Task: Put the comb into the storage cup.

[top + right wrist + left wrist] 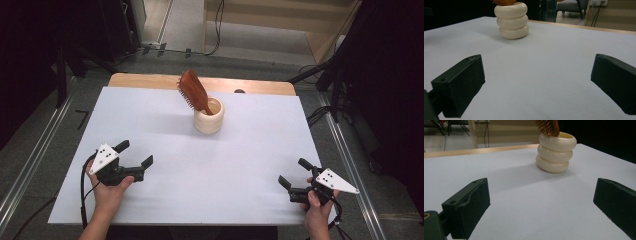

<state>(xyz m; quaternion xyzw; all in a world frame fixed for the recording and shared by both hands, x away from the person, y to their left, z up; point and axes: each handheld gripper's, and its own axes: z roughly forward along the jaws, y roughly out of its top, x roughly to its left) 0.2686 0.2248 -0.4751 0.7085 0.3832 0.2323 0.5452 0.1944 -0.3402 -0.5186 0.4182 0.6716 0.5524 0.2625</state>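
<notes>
A cream ribbed cup (209, 118) stands upright near the back middle of the white table top (165, 145). A brown wooden hairbrush (194, 91) stands handle-down in it, its head leaning up and to the left. The cup (556, 152) and the brush bristles (548, 127) appear in the left gripper view, and the cup (512, 20) in the right gripper view. My left gripper (134, 154) rests at the front left, open and empty. My right gripper (295, 173) rests at the front right, open and empty. Both point toward the cup from well away.
A wooden table edge (150, 80) shows behind the white top. Dark stands and cables (320, 75) surround the table on the floor. Metal floor rails (30, 160) run along both sides.
</notes>
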